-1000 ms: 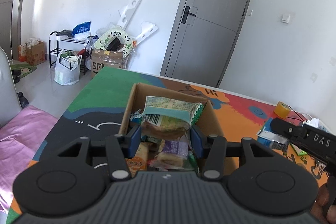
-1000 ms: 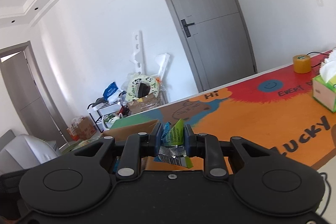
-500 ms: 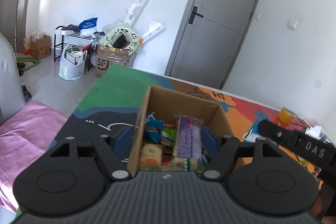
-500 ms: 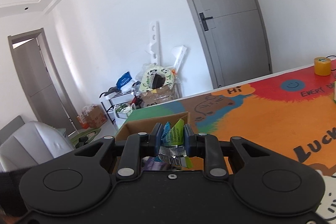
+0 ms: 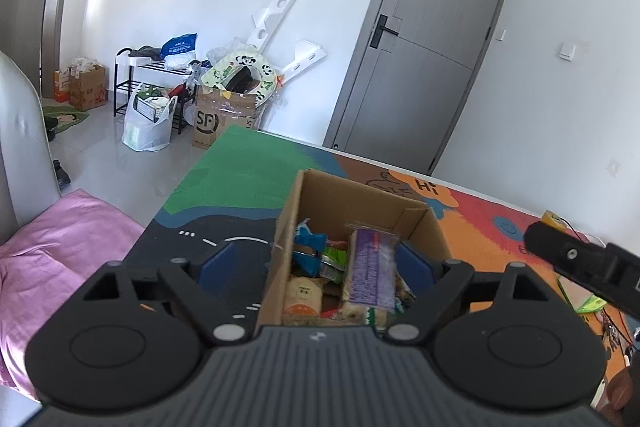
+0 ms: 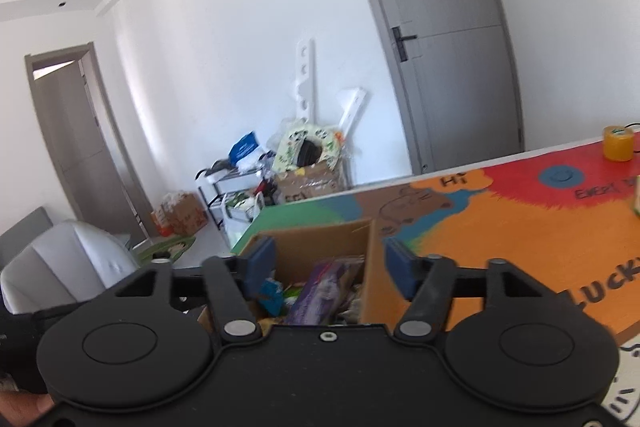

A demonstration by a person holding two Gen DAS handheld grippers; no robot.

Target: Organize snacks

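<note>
An open cardboard box (image 5: 360,203) stands on the colourful table mat (image 5: 248,167) and holds several snack packets. Among them are a purple packet (image 5: 370,267) standing on end, a blue packet (image 5: 310,243) and a round tan snack (image 5: 304,295). My left gripper (image 5: 316,263) hovers over the box's near end, its jaws opening wide, and nothing is pressed between the blue pads. My right gripper (image 6: 330,265) hangs over the same box (image 6: 320,243) from the other side. Its jaws are opening with no packet between them; the purple packet (image 6: 320,287) lies below.
The right gripper's black body (image 5: 580,263) reaches in at the right of the left wrist view. A yellow tape roll (image 6: 618,143) sits at the table's far right. A green packet (image 5: 588,303) lies on the mat. A pink cloth (image 5: 60,239) lies beyond the table's left edge.
The left gripper let go of its bread snack packet, which now stands in the box, and its jaws spread. The right gripper swung over the box and released its green-blue packet.
</note>
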